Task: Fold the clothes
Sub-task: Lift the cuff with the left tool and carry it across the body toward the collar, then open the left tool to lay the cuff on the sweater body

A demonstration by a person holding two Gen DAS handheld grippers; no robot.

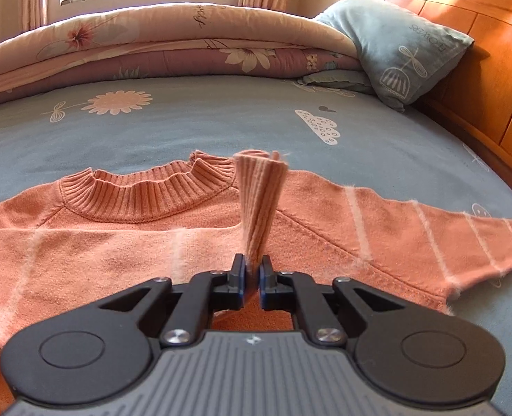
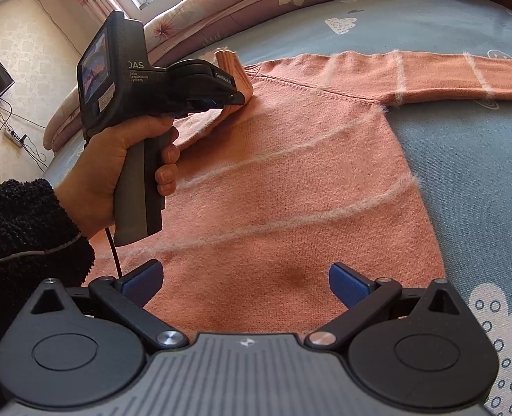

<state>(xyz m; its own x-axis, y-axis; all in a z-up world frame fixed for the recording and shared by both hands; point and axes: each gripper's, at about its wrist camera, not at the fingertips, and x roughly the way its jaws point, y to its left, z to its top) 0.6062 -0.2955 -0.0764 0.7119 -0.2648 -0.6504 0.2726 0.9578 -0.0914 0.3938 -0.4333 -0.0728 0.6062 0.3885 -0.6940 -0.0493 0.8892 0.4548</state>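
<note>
Two grippers over one big bed with a grey-blue patterned sheet [image 1: 193, 128], folded floral quilt [image 1: 152, 48] along the far side and a grey-blue pillow [image 1: 394, 52] by the orange wooden headboard [image 1: 481, 69]. Orange knitted sweater with thin white stripes [image 2: 290, 173] lies flat on the sheet, one sleeve stretched out sideways. Left gripper [image 1: 252, 270] is clamped tight on the ribbed sleeve cuff [image 1: 259, 194], holding it up over the chest near the collar. Right gripper [image 2: 245, 280] hangs over the lower body, jaws wide apart, holding nothing.

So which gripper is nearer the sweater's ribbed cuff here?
Left. The left gripper is shut on the ribbed cuff, holding it over the sweater chest. The right gripper hangs open above the lower body, well away.
</note>
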